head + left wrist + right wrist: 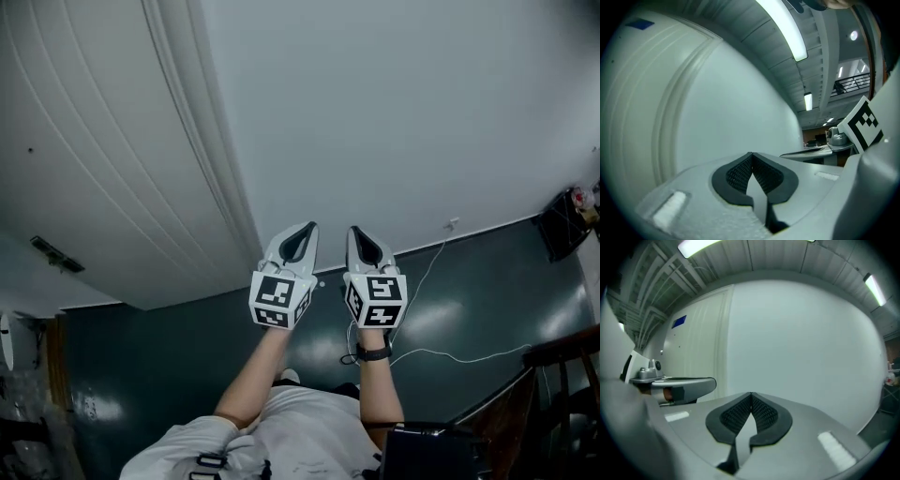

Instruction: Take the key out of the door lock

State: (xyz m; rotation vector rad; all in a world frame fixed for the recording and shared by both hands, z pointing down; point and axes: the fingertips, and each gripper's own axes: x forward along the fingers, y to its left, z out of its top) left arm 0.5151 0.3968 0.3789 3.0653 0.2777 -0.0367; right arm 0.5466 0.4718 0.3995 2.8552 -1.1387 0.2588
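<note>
Left gripper [307, 228] and right gripper [355, 231], fingers pressed together on nothing, point at a bare white wall [422, 112] beside the panelled door [94, 141], key and lock in no view, the removal apparently not yet begun, a loose cable [450, 358] trailing across the dark floor [187, 356].

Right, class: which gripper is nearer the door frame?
Left. The left gripper is just right of the door frame, not touching it. The right gripper is beside the left one, farther along the wall.
</note>
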